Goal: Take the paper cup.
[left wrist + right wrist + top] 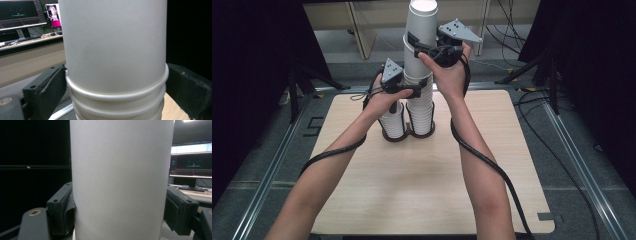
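Tall stack of white paper cups (420, 75) stood in a dark two-ring holder (408, 134) at 12 o'clock on the wooden table (432, 170); left gripper (414, 89) pinched the rims, right gripper (426, 49) pinched the top cup (422, 25); risk: squeezed paper wall buckling, stack tipping.

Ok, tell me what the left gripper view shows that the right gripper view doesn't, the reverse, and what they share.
Left gripper view: rolled rims of nested cups, a strip of wooden table at lower right, and monitors at upper left. Right gripper view: a smooth cup wall without rims, one lit screen at right, and darkness at left. Both: the white cup stack close up, with two black jaws pressed against its sides.
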A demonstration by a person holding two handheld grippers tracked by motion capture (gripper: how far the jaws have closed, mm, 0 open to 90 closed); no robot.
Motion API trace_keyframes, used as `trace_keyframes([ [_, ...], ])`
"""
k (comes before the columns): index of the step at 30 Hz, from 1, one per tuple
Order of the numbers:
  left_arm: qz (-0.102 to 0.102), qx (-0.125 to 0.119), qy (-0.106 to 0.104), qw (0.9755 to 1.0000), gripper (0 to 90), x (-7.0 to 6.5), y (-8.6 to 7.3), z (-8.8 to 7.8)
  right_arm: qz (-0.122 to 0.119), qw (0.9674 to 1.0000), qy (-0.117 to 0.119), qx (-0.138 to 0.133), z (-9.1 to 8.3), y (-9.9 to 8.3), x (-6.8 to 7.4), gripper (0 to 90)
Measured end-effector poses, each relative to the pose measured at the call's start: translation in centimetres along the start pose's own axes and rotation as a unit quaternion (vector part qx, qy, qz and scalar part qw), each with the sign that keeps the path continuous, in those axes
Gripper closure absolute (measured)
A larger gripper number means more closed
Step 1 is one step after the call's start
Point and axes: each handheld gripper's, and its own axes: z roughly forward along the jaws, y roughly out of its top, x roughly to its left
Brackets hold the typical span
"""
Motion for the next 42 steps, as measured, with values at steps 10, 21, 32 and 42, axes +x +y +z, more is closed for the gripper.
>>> trace_keyframes([
  [10, 0.001, 0.000, 0.000, 1.0000, 5.1, 0.0, 0.0, 0.0, 0.004, 1.0000, 0.002, -0.004, -0.3, 0.6, -0.2, 22.9],
  [21, 0.003, 0.001, 0.000, 1.0000, 5.0, 0.0, 0.0, 0.0, -0.001, 1.0000, 0.000, -0.010, -0.7, 1.2, -0.2, 22.9],
  [32, 0.004, 0.003, 0.001, 1.0000, 5.0, 0.0, 0.1, 0.0, -0.005, 0.9999, -0.001, -0.014, -0.9, 1.8, -0.1, 22.9],
  [42, 0.004, 0.004, 0.001, 1.0000, 5.0, 0.0, 0.1, 0.0, -0.009, 0.9998, 0.002, -0.019, -1.4, 2.1, 0.2, 22.9],
])
